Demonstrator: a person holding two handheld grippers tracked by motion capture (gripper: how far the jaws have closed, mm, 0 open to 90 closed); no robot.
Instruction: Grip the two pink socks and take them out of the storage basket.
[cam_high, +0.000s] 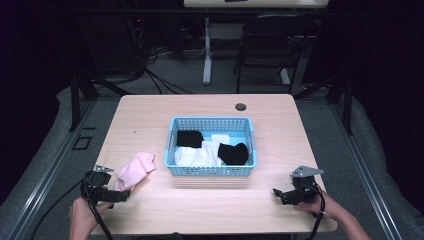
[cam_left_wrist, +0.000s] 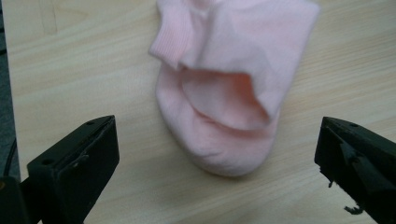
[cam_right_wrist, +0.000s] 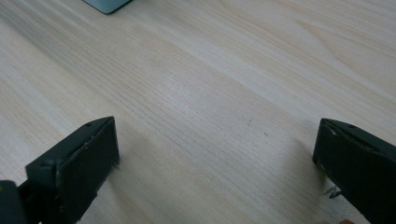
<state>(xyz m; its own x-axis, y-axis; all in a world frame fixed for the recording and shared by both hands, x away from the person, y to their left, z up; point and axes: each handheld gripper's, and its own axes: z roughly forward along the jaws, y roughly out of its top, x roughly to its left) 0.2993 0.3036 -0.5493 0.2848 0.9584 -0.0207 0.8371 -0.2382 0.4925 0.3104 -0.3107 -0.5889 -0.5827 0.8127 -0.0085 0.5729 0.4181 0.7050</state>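
Left gripper (cam_left_wrist: 219, 154) open wide, pink sock (cam_left_wrist: 229, 88) lying loose just ahead; right gripper (cam_right_wrist: 215, 158) open, idle; likely released, next a regrip or basket (cam_high: 212, 170) pick

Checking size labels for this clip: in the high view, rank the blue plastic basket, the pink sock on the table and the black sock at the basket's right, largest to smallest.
1. Blue plastic basket
2. Pink sock
3. Black sock, though it is only somewhat smaller than the pink one.
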